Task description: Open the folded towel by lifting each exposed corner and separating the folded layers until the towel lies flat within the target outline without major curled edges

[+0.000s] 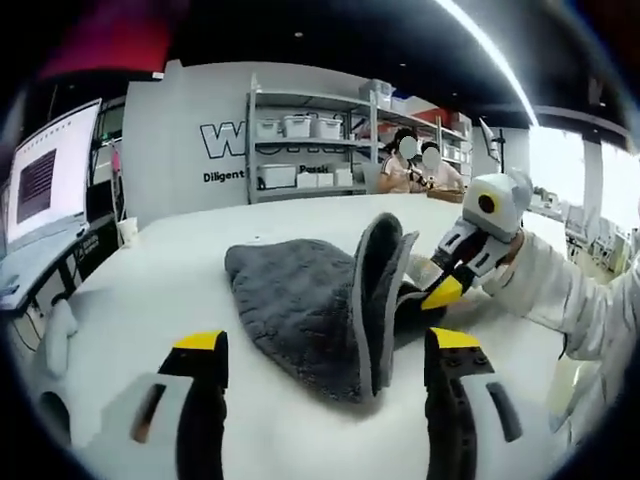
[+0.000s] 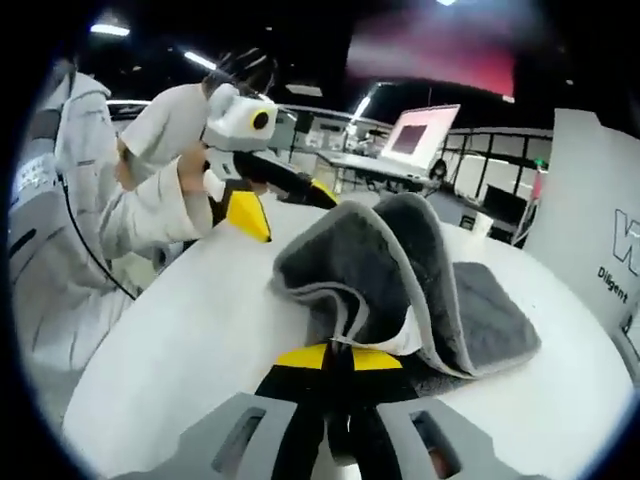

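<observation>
The right gripper (image 2: 337, 358) is pinching a raised fold of the thick dark grey terry towel (image 1: 300, 300), holding it upright above the white tabletop (image 1: 150, 290). The left gripper (image 1: 327, 360) is hovering with fingers spread, the towel lying just beyond its fingertips.

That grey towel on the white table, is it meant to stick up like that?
The grey terry towel isn't flat: one folded edge stands up off the round white table, pinched in the right gripper. The left gripper hangs open nearby.
</observation>
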The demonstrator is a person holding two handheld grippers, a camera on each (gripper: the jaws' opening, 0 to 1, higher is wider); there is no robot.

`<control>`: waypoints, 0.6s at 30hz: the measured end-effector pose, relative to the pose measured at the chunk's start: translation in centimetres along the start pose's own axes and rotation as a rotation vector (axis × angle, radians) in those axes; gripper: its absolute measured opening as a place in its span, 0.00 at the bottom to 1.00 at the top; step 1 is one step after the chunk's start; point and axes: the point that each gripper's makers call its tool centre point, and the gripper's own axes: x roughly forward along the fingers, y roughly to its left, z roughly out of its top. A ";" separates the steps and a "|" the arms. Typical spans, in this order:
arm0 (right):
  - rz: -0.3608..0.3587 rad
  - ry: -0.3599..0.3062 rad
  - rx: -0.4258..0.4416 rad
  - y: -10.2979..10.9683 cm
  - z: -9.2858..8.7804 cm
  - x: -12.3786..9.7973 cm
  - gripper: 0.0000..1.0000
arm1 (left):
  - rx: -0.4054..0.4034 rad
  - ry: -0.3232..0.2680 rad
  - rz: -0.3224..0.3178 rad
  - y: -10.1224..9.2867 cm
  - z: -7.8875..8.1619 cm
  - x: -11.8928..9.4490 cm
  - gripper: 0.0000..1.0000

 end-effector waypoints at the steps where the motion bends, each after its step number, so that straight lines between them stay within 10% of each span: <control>1: 0.002 0.007 -0.012 0.1 -0.1 0.1 0.00 | 0.002 0.000 0.002 0.1 0.0 -0.1 0.79; 18: 0.165 0.026 -0.178 4.2 0.1 0.7 0.00 | 0.013 0.014 0.021 0.6 -0.1 -0.8 0.78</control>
